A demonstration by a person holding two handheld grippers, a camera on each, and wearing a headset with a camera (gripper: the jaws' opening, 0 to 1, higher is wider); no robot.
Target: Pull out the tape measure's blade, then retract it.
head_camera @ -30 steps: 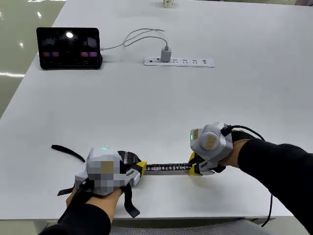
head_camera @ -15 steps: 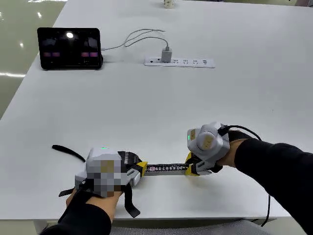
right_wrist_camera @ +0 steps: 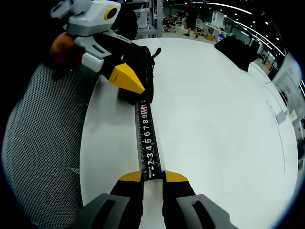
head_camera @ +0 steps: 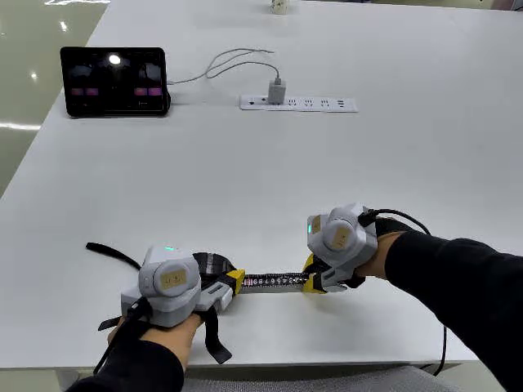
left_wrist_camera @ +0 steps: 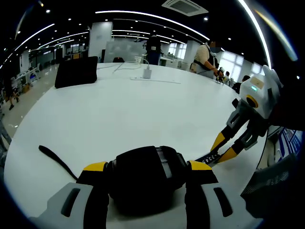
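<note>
Left tool (left_wrist_camera: 148, 168) is closed on the black tape measure (left_wrist_camera: 147, 183), holding it at the near edge of the desk (head_camera: 343, 163). Right tool (right_wrist_camera: 152, 177) is closed on the tip of the blade (right_wrist_camera: 147, 138), which spans the short gap between both tools. A black strap (head_camera: 109, 253) trails left from the tape measure. A tablet (head_camera: 114, 79) and a power strip (head_camera: 298, 103) lie well apart, at the far side.

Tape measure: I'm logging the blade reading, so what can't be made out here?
- Blade end hook: right gripper view, covered by the right gripper.
- Case sides: left gripper view, covered by the left gripper.
- Blade numbers: head view, too small to read.
</note>
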